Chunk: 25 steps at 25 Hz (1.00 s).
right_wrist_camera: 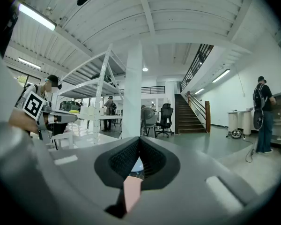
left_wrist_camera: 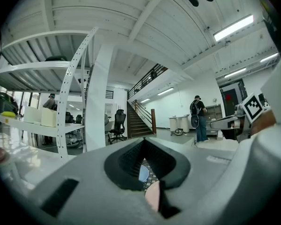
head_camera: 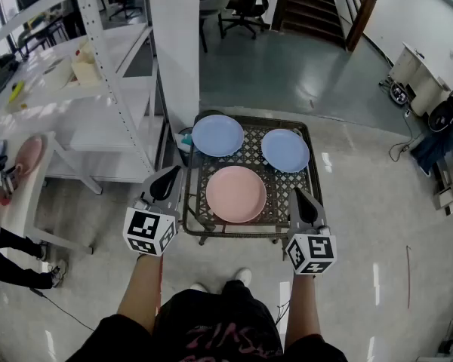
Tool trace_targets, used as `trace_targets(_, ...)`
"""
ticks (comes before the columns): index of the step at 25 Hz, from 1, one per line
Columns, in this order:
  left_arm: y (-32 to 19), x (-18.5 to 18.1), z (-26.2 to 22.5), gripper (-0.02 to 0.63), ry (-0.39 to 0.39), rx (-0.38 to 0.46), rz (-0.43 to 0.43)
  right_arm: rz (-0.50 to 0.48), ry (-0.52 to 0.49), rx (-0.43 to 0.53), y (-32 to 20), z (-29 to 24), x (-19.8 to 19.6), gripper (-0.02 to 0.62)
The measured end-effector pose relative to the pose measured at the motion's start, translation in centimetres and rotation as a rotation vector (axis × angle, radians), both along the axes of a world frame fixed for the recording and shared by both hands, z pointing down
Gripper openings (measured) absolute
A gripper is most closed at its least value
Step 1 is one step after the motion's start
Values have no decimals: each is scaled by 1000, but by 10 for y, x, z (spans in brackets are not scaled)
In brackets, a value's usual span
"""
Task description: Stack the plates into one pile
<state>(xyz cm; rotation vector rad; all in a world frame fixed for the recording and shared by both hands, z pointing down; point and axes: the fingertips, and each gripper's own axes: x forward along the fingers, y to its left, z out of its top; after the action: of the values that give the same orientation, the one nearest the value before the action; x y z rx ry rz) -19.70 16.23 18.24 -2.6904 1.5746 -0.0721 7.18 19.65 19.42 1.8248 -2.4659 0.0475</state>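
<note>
Pink plate [head_camera: 236, 194] sits at 6 o'clock on the wire-mesh table [head_camera: 254, 154], nearest to me. Two more lie behind it: left blue plate [head_camera: 217, 135] at 11 o'clock, its edge over the table's far-left rim, and right blue plate [head_camera: 285, 150] at 1 o'clock. All three lie flat, close together, none overlapping. No pile yet.

Left gripper [head_camera: 167, 175] is off the table at 8 o'clock, just beside the left rim, held level, tip pointing away from me. Right gripper [head_camera: 301, 200] mirrors it at 4 o'clock, just beside the near-right corner. From the head view, neither touches a plate.

Left gripper view: jaws closed together, nothing between them. Through the notch in the pads I see a sliver of the pink plate [left_wrist_camera: 152, 197] and a patch of blue over mesh; can't tell which blue plate. Right gripper view: same, jaws together on nothing, pink plate [right_wrist_camera: 131, 193] showing low in the notch with a pale plate edge above it.

Surroundings, clocked from the table: white shelving [head_camera: 98, 74] at 10 o'clock, white column [head_camera: 174, 44] at 11, office chair [head_camera: 245, 2] and stairs [head_camera: 309, 2] at 12. In the left gripper view a person with a backpack [left_wrist_camera: 199, 118] stands across the room, at 3 o'clock.
</note>
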Motion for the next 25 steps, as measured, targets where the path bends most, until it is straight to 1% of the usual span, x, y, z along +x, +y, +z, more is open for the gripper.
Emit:
trace_targets(10,5,-5,4,-9,6,-9,8,2,-2,0,4,0,-8,11)
trace_targets(16,14,-5,8,-9,9,-16,22,2,-21,20,12,-3,-13,11)
trace_targets(25,19,-10,20,-9,14,-36,35,23,-18,3,20,8,-15,12)
